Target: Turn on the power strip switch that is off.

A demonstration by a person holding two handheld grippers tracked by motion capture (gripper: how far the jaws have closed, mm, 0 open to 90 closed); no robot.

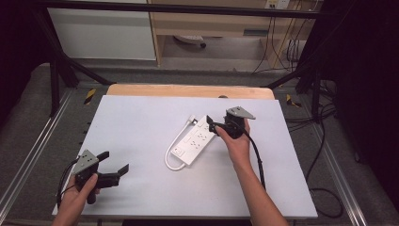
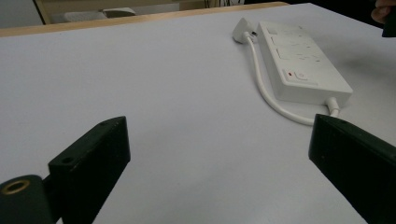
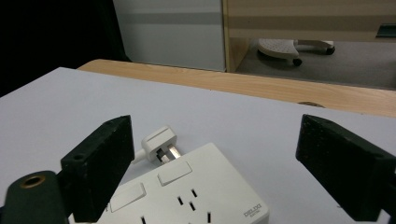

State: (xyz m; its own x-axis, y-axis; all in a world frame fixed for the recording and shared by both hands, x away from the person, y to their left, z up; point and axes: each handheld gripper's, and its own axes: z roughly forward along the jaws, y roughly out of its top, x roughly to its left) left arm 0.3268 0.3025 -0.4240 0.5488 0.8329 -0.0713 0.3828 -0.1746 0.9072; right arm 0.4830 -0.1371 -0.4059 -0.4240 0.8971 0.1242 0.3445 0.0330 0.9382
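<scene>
Power strip (image 3: 187, 196) cut off at 6 o'clock in right gripper view; its far end hidden behind right gripper (image 1: 212, 123) in high view.

At about seven o'clock in the high view, the person's left hand (image 1: 80, 193) grips the black two-jaw left gripper (image 1: 114, 162), jaws spread wide and pointing toward three o'clock. Near centre, slightly toward two o'clock, the right hand (image 1: 237, 141) holds the black right gripper (image 1: 210, 123), jaws likewise wide apart, aimed toward ten o'clock.

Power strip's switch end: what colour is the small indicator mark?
Red, on the white power strip; clearest in the left gripper view.
</scene>
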